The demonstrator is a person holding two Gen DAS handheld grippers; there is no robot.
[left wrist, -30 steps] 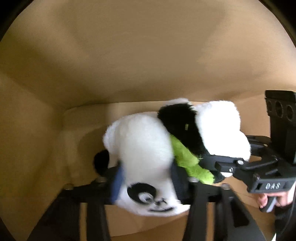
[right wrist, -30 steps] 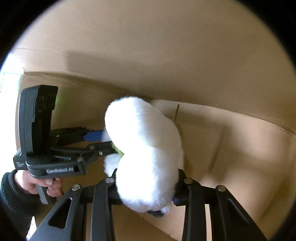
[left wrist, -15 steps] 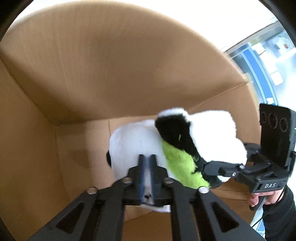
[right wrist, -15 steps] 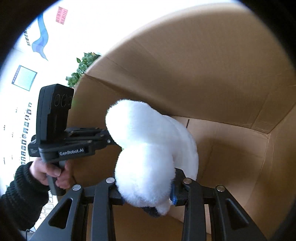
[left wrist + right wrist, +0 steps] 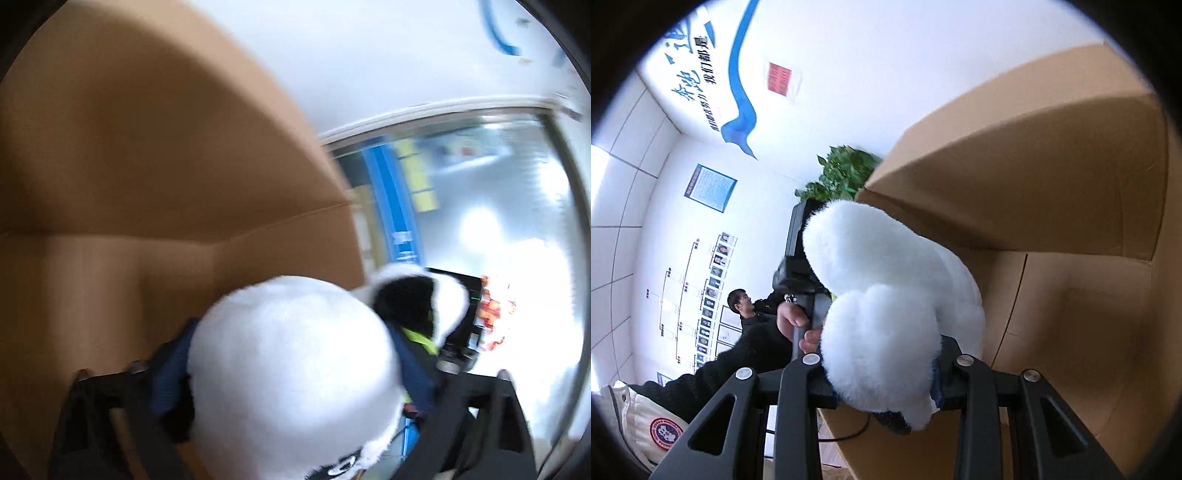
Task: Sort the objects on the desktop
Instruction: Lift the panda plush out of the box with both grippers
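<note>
Left wrist view, blurred: my left claw (image 5: 291, 373) is clamped on the plush panda (image 5: 291, 369), head between the blue pads. My right claw (image 5: 882, 369) grips its white rump (image 5: 886, 314). Panda is held up beside the cardboard box (image 5: 1071, 206) wall, at its open flap edge.
</note>
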